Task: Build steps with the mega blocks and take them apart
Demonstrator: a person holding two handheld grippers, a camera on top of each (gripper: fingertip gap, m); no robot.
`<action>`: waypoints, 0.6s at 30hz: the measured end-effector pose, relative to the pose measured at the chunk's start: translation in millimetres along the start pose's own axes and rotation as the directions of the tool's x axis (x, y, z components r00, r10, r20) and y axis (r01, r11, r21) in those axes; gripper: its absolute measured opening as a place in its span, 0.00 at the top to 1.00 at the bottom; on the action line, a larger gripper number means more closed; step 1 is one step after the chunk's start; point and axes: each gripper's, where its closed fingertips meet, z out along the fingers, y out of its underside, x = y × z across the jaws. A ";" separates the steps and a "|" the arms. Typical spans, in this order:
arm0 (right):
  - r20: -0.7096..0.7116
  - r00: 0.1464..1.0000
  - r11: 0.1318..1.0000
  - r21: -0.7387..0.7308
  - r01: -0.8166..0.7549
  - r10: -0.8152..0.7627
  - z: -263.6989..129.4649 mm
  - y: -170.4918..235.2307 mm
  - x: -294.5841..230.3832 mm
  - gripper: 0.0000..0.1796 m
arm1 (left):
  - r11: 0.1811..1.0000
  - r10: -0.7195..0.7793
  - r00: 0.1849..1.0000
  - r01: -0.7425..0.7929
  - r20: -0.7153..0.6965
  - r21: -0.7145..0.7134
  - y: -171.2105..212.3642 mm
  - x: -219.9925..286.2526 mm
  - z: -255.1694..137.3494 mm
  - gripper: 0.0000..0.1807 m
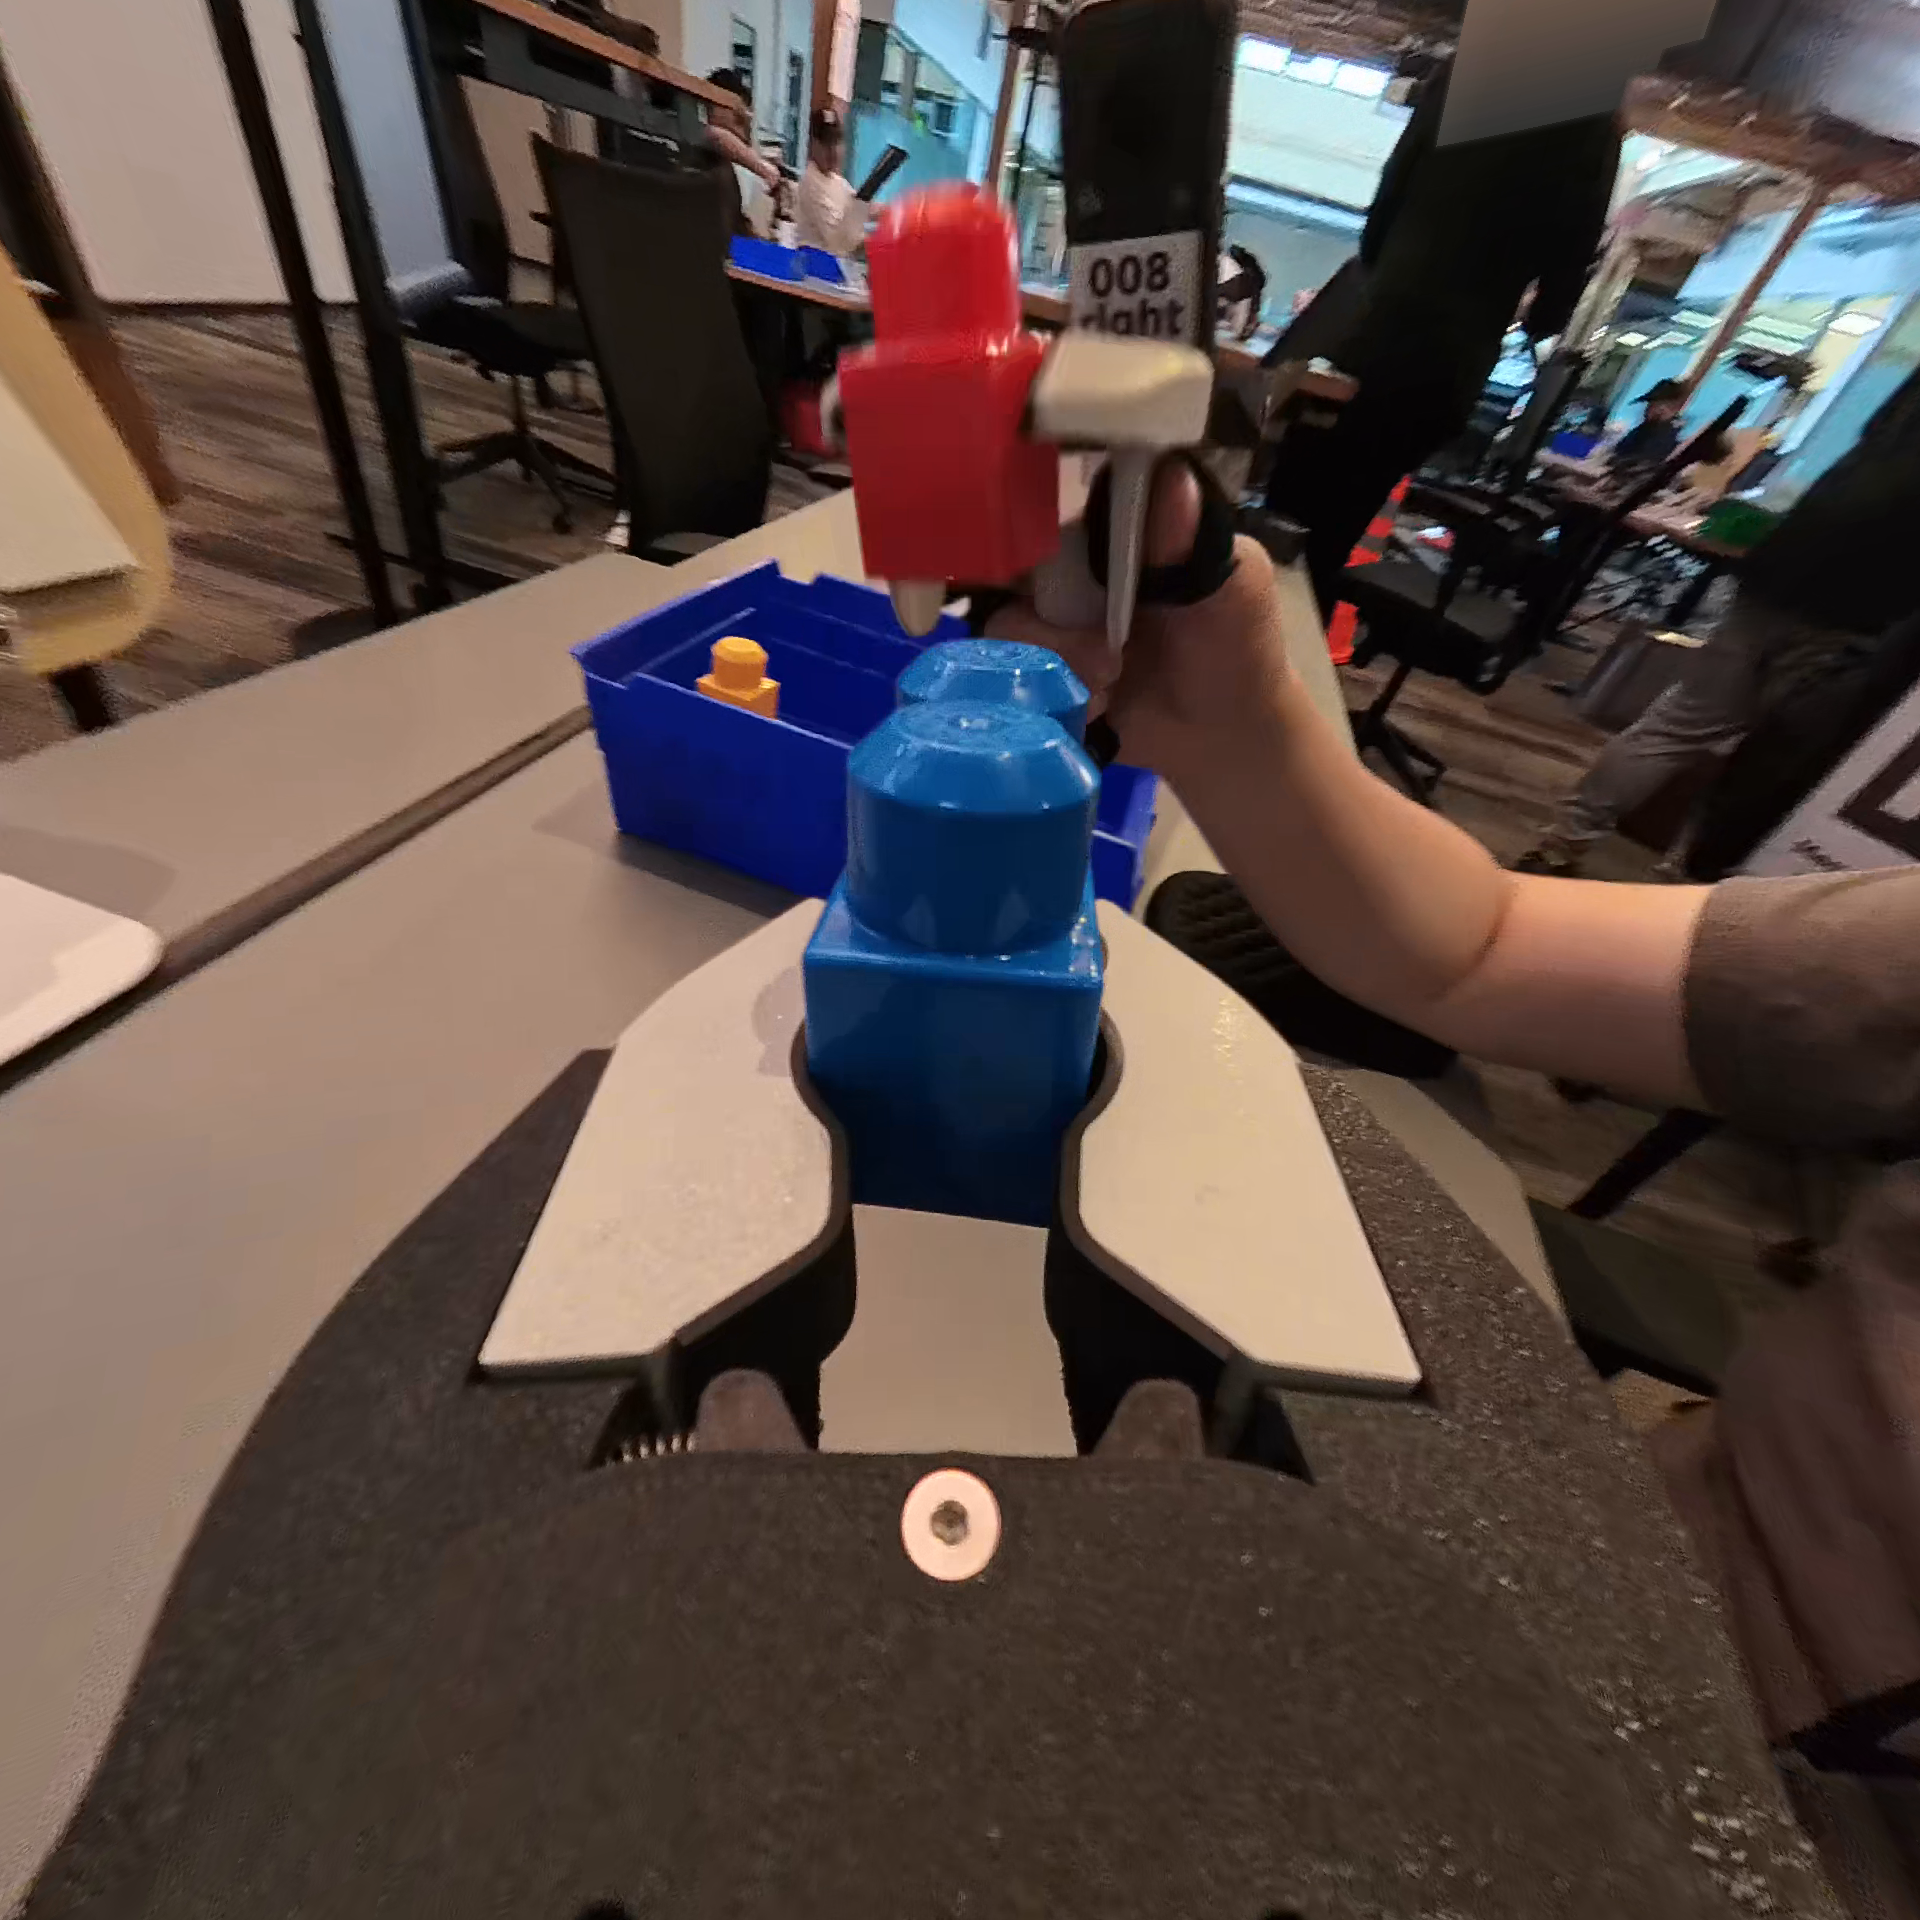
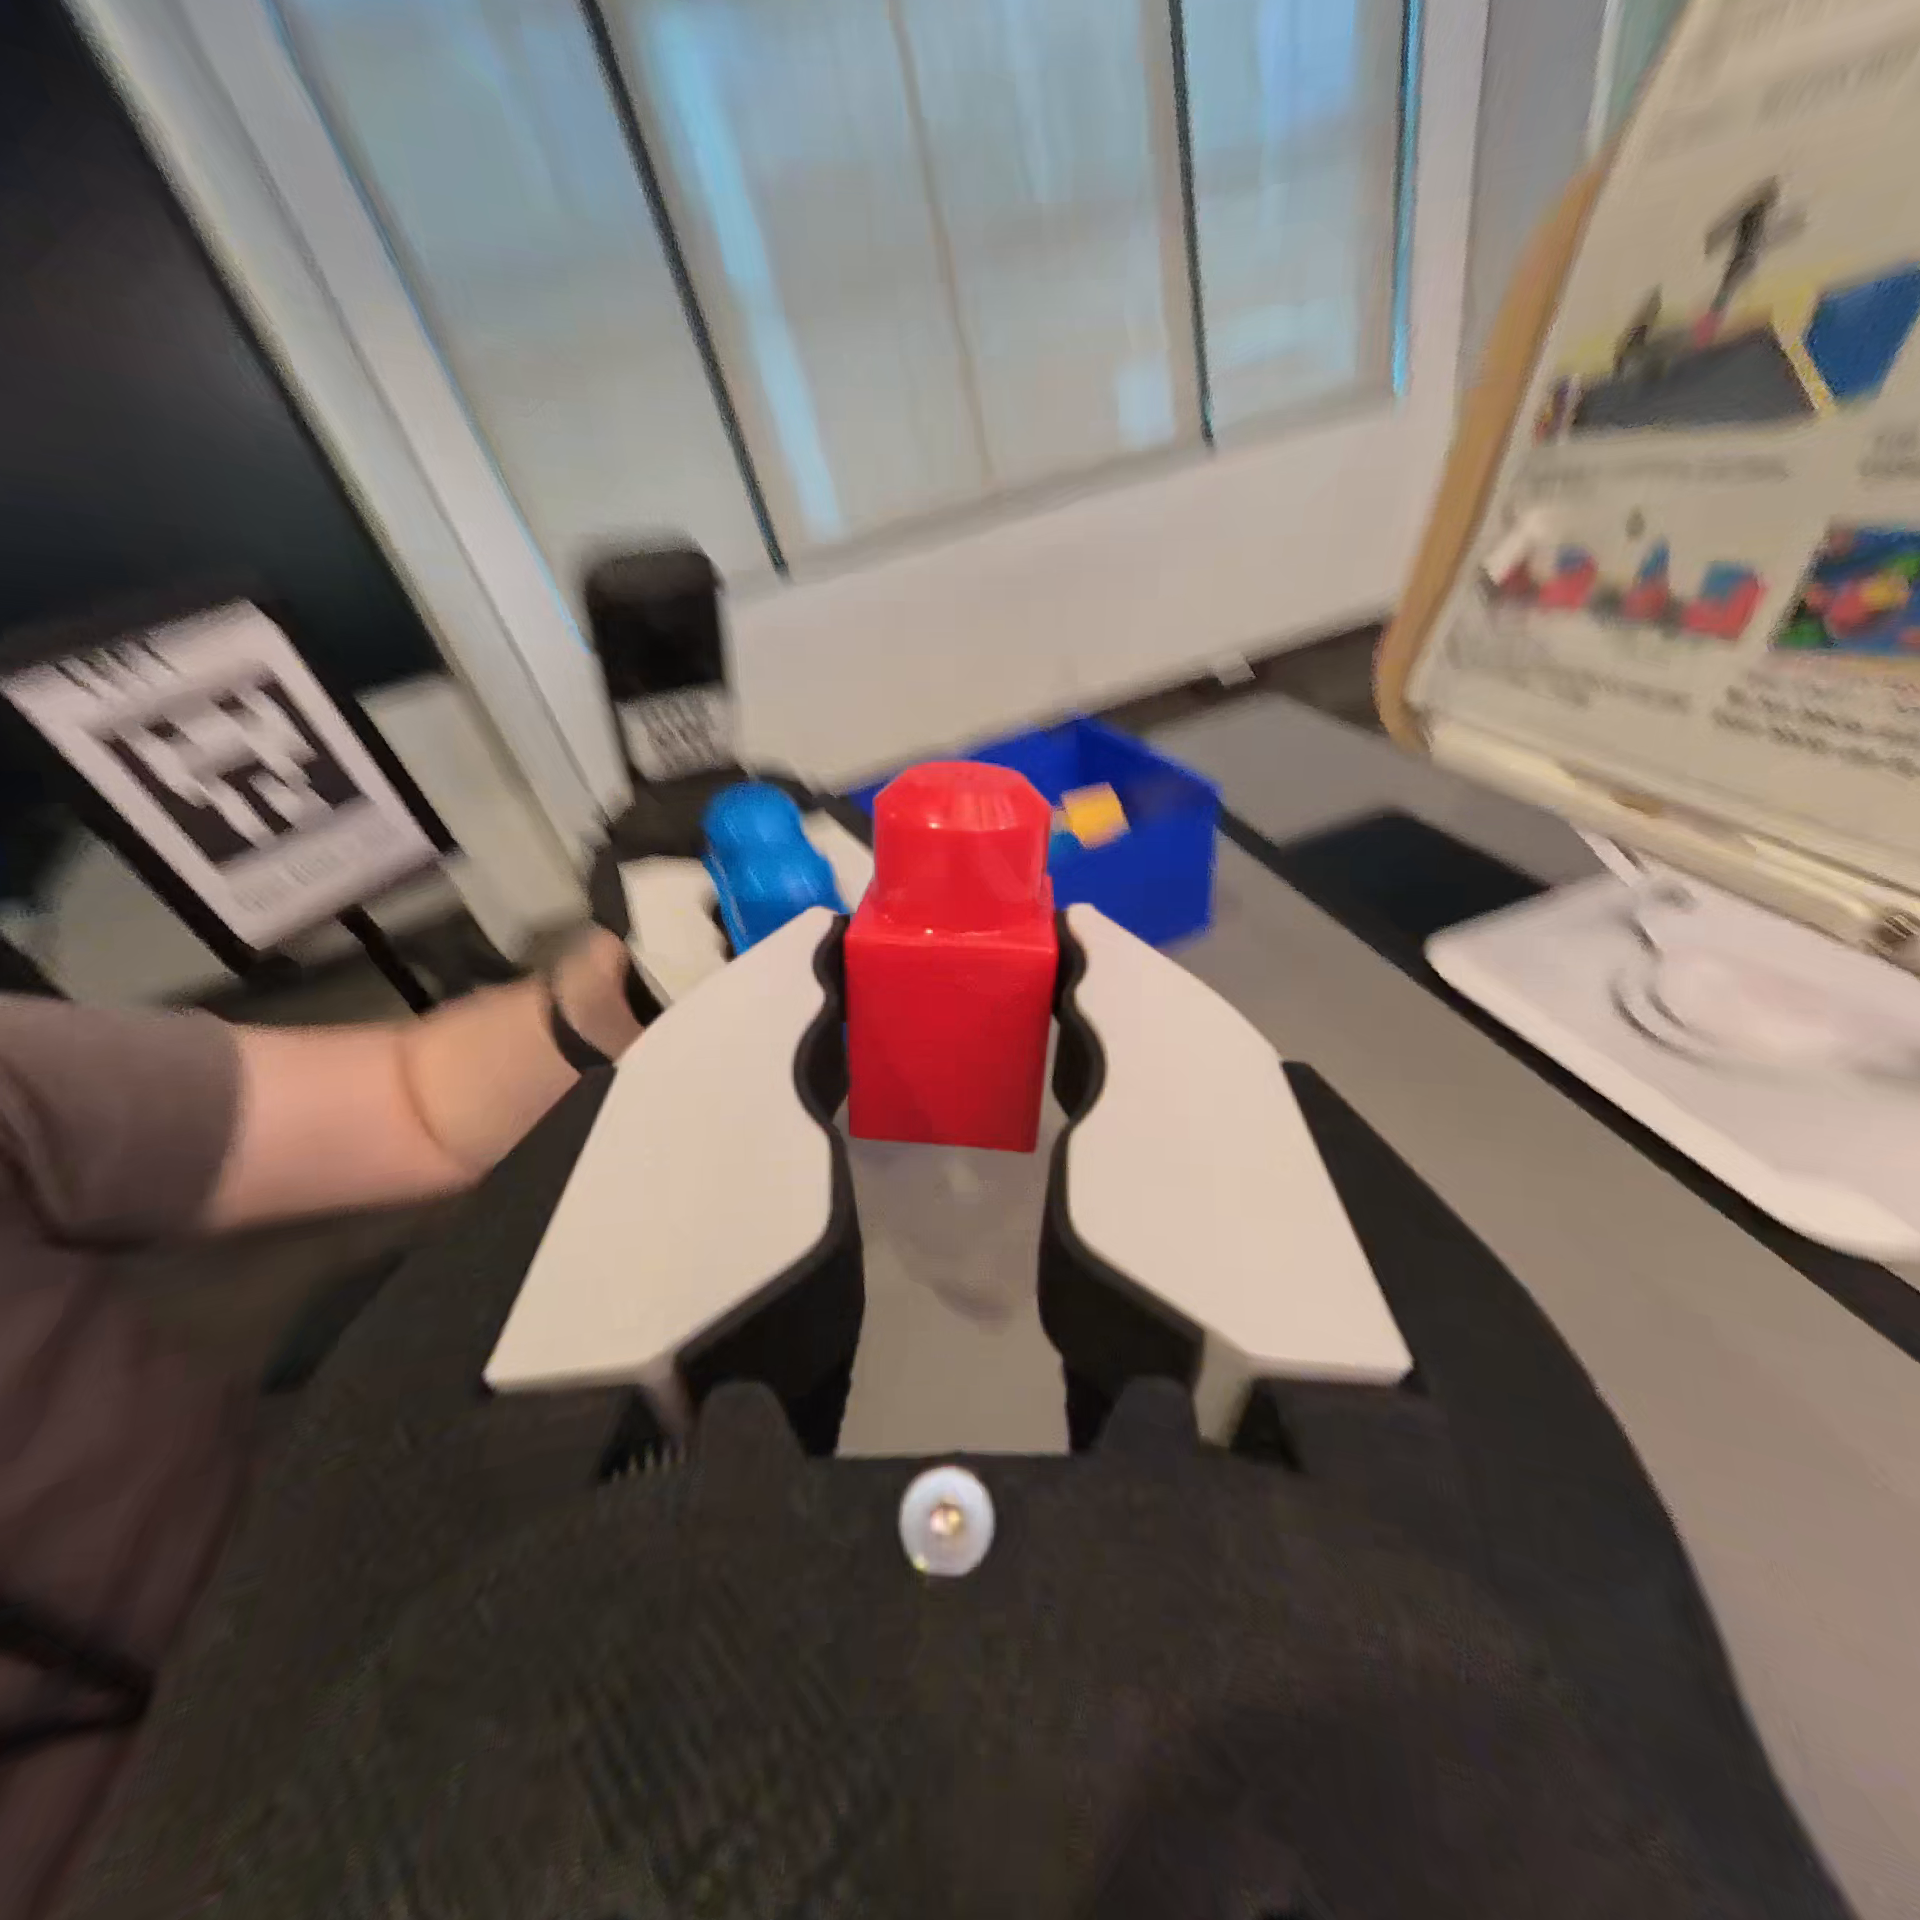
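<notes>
My left gripper (image 1: pixel 951 997) is shut on a blue two-stud block (image 1: pixel 956 966) and holds it upright over the grey table (image 1: pixel 312 987). My right gripper (image 2: pixel 951 997) is shut on a red one-stud block (image 2: pixel 951 977), lifted in the air. In the left wrist view the red block (image 1: pixel 945 416) hangs above and beyond the blue block, apart from it, in the right gripper (image 1: pixel 940 488). In the right wrist view the blue block (image 2: pixel 769 862) shows blurred to the left, in the left gripper. An orange block (image 1: pixel 740 677) lies in a blue bin (image 1: pixel 727 769).
The blue bin (image 2: pixel 1132 852) stands at the table's far side. A white stand (image 2: pixel 1683 1049) with a picture board (image 2: pixel 1704 499) is at the right. A marker sign (image 2: pixel 229 769) stands at the left. Office chairs (image 1: pixel 655 353) and people are beyond the table. Spacing between my two grippers at the tips: around 9 cm.
</notes>
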 end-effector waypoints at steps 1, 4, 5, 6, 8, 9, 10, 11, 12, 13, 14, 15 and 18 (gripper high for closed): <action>0.057 0.998 0.996 0.077 -0.035 0.031 -0.4 -8.4 -7.6 0.79 | 1.000 -0.027 0.999 0.027 -0.025 0.001 2.7 3.8 4.4 0.77; 0.170 0.980 0.974 0.180 -0.136 0.105 6.1 -14.3 -22.0 0.79 | 0.997 -0.080 0.994 0.080 -0.076 -0.012 11.0 12.2 14.9 0.77; 0.191 0.975 0.971 0.185 -0.151 0.115 10.8 -11.7 -26.1 0.79 | 0.996 -0.089 0.993 0.087 -0.081 -0.020 13.5 13.4 17.5 0.77; 0.202 0.972 0.972 0.175 -0.160 0.123 16.5 -6.9 -29.8 0.79 | 0.995 -0.095 0.992 0.094 -0.083 -0.023 15.1 14.2 19.3 0.77; 0.197 0.972 0.979 0.129 -0.158 0.131 28.8 4.7 -35.3 0.79 | 0.994 -0.112 0.989 0.112 -0.097 -0.010 14.0 16.5 20.3 0.77; 0.183 0.976 0.985 0.104 -0.139 0.119 33.7 10.4 -36.8 0.79 | 0.992 -0.124 0.987 0.123 -0.107 -0.009 13.7 17.7 20.3 0.77; 0.168 0.981 0.990 0.084 -0.110 0.094 37.3 15.1 -38.0 0.79 | 0.991 -0.131 0.985 0.131 -0.109 -0.008 13.4 17.8 20.1 0.77; 0.158 0.985 0.994 0.066 -0.084 0.072 39.9 18.9 -39.0 0.79 | 0.991 -0.134 0.985 0.136 -0.109 0.004 11.8 17.5 19.4 0.77; 0.153 0.986 0.997 0.048 -0.067 0.059 41.7 21.7 -40.1 0.79 | 0.989 -0.147 0.983 0.149 -0.113 0.011 10.6 17.2 18.5 0.77; 0.148 0.988 0.997 0.041 -0.060 0.053 42.8 23.0 -40.7 0.79 | 0.986 -0.165 0.978 0.168 -0.130 0.014 9.8 18.2 17.8 0.77; 0.142 0.988 0.997 0.044 -0.060 0.053 43.3 23.1 -40.7 0.79 | 0.982 -0.186 0.972 0.190 -0.147 0.018 8.8 19.2 17.2 0.78; 0.141 0.988 0.996 0.051 -0.068 0.060 43.5 23.1 -40.7 0.79 | 0.978 -0.201 0.967 0.207 -0.159 0.022 8.5 20.0 17.3 0.77; 0.146 0.984 0.994 0.045 -0.104 0.097 44.2 25.9 -39.3 0.79 | 0.972 -0.226 0.959 0.233 -0.171 0.018 10.2 20.1 17.9 0.78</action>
